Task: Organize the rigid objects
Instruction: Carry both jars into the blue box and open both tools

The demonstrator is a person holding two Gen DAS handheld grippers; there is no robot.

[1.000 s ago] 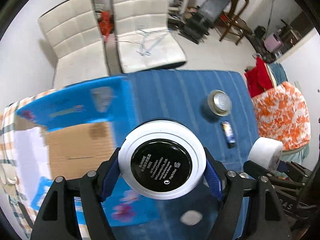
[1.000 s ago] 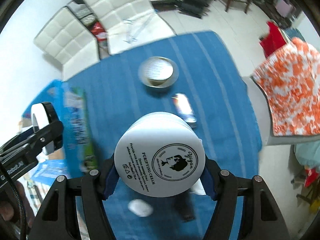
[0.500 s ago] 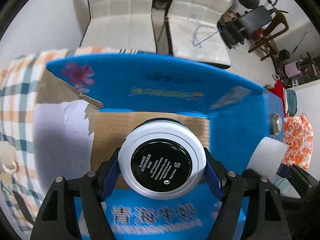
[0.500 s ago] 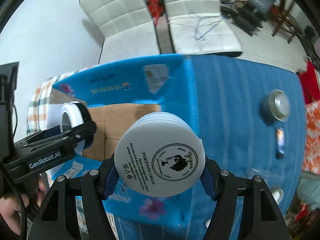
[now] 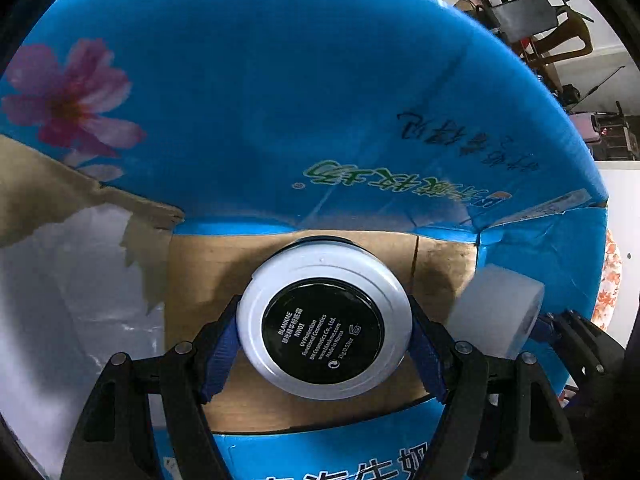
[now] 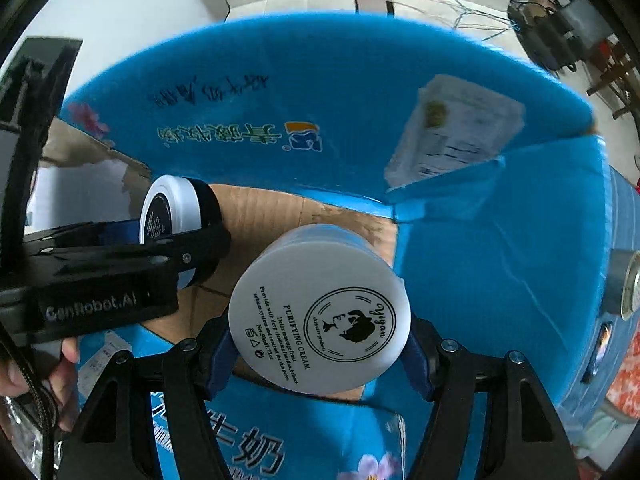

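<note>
You have swung both grippers from the blue table to over the open box (image 5: 400,168). Left gripper (image 5: 324,334) clamps the compact (image 5: 324,320); right gripper (image 6: 318,344) clamps the cream jar (image 6: 320,320), jaws part-spread.

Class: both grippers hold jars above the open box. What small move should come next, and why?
Probably lower both a little further, then open. The left gripper clamps the white-rimmed, black-based jar and the right gripper clamps the white purifying-cream jar, both over the brown floor of the blue cardboard box. Whether either touches the floor cannot be told.
</note>
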